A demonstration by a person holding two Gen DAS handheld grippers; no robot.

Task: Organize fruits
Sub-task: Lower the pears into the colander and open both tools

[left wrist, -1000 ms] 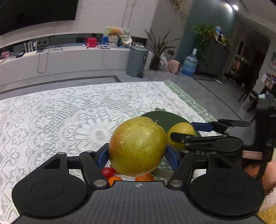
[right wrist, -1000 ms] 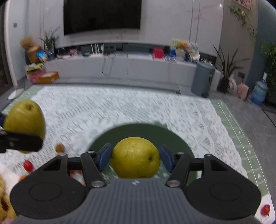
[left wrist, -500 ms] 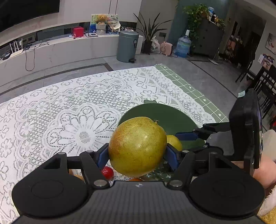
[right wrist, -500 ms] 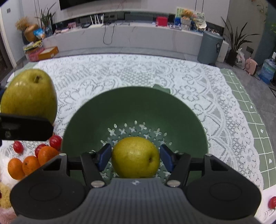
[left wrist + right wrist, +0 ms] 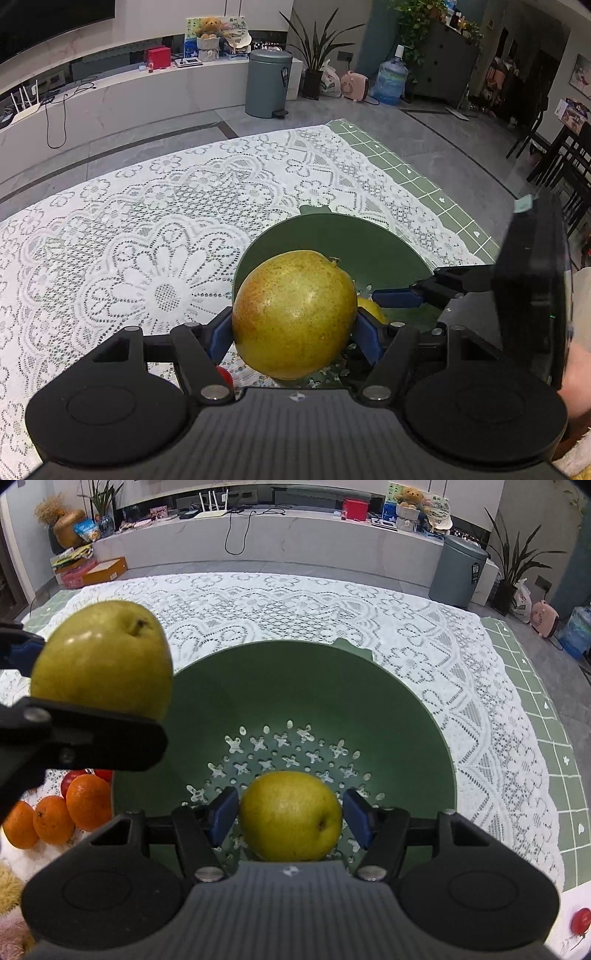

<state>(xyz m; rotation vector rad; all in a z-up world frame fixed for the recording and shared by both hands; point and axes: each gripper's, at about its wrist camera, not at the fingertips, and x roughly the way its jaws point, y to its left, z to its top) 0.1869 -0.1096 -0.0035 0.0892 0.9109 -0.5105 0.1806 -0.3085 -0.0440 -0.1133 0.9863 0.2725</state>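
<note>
My left gripper (image 5: 293, 326) is shut on a large yellow-green pear (image 5: 293, 314) with a reddish blush, held above the left rim of a green colander bowl (image 5: 343, 240). In the right wrist view this pear (image 5: 103, 664) hangs at the left over the bowl's edge. My right gripper (image 5: 290, 816) is down inside the green bowl (image 5: 406, 716), its blue pads close beside a smaller yellow pear (image 5: 291, 816) near the perforated bottom. Small gaps show at both pads. That pear (image 5: 371, 310) peeks out in the left wrist view.
Several oranges (image 5: 55, 816) and red tomatoes (image 5: 77, 777) lie on the white lace tablecloth (image 5: 369, 602) left of the bowl. One red tomato (image 5: 580, 921) lies at the right front. A tomato (image 5: 223, 374) shows under my left gripper.
Both grippers moved toward the bowl. My right gripper lowered the smaller pear into the bowl and its pads have spread slightly. My left gripper carried the large pear over the bowl's left rim.
</note>
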